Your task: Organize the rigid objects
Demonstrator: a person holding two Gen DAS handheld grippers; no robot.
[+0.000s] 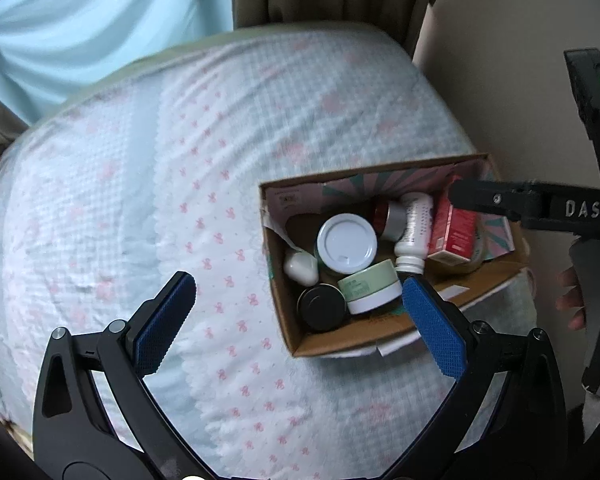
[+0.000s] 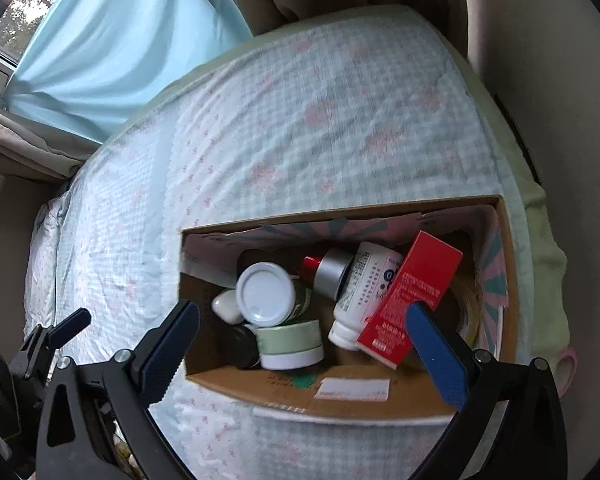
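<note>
Both tools are spread wide and grasp nothing: the left tool (image 1: 300,320) hovers above the bed, the right tool (image 2: 302,342) over the open brown cardboard box (image 2: 380,394). Inside lie a red rectangular carton (image 2: 410,300), a white plastic bottle (image 2: 364,288) and a pale green round jar (image 2: 290,342).

Bedspread (image 1: 140,200) left of cardboard box (image 2: 228,384) bare — free passage; box interior crowded, containers touching.

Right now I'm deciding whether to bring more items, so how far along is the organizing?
Mostly done, it seems: the cardboard box already holds the red carton, white pill bottle, green-lidded jar and others. Left gripper and right gripper are open, holding nothing. Nothing loose shows on the bedspread.
</note>
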